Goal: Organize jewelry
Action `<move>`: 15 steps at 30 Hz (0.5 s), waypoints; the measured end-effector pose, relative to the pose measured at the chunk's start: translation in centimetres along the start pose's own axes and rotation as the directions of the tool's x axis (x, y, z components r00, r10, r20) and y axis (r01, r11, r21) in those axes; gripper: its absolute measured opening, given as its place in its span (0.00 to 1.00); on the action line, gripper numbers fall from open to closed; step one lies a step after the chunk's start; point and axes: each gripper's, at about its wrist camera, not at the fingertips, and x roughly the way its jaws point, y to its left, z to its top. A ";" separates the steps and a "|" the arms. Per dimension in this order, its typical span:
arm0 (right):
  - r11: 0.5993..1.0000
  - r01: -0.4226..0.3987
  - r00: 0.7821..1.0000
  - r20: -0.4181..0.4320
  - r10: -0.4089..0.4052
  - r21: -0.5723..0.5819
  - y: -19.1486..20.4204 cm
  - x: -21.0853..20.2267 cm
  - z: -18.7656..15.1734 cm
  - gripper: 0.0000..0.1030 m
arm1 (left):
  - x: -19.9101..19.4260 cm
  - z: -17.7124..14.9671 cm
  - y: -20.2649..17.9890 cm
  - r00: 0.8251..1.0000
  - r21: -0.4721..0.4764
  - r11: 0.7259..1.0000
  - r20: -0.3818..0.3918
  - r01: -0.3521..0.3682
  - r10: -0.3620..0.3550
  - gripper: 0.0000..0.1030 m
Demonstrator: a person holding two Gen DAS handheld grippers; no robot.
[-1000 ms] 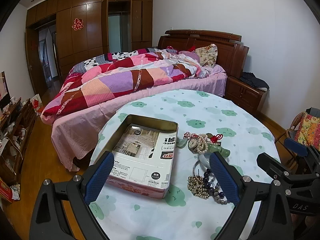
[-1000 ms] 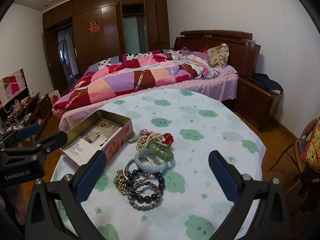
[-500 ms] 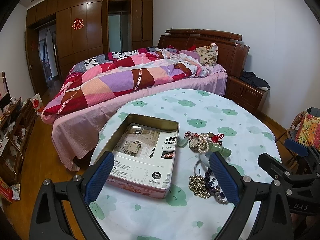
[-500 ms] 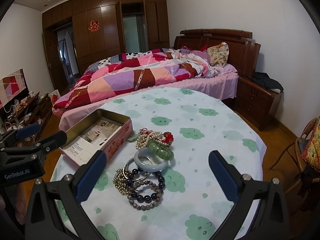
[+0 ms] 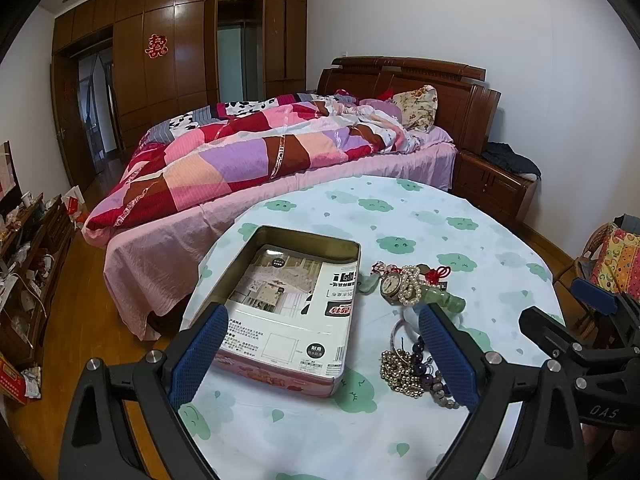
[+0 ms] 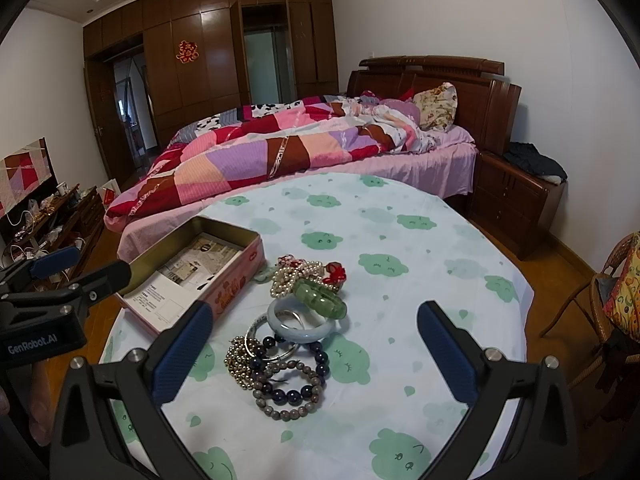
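A pile of jewelry (image 6: 292,328) lies on the round table: a green jade bangle (image 6: 319,293), a pale blue bangle (image 6: 306,324), a pearl strand (image 6: 294,274), dark bead bracelets (image 6: 290,394) and a gold bead chain (image 6: 236,360). The pile also shows in the left wrist view (image 5: 408,320), with a small watch (image 5: 390,284). An open pink tin box (image 5: 288,312) holding a printed card sits left of the pile; it also shows in the right wrist view (image 6: 192,276). My left gripper (image 5: 324,356) is open above the box's near end. My right gripper (image 6: 314,352) is open and empty above the pile.
The table (image 6: 400,240) has a white cloth with green cloud prints. A bed (image 6: 300,148) with a patchwork quilt stands behind it, a wooden nightstand (image 6: 516,204) at the right, a wicker chair (image 6: 608,300) at the far right, a cluttered low cabinet (image 5: 28,264) at the left.
Both grippers have drifted very slightly; the jewelry and the box have not moved. Both stay open.
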 end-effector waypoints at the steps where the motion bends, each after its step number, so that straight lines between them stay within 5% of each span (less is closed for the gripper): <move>1: 1.000 -0.001 1.000 -0.001 0.001 0.000 0.1 0.1 -0.1 1.00 | 0.0 0.0 0.0 1.000 0.000 1.000 0.000 0.001 -0.001 0.93; 15: 1.000 0.015 0.998 -0.063 -0.017 -0.023 -0.7 2.3 -2.4 1.00 | 4.5 -2.4 2.1 0.995 -0.031 0.999 -0.096 -0.039 0.036 0.93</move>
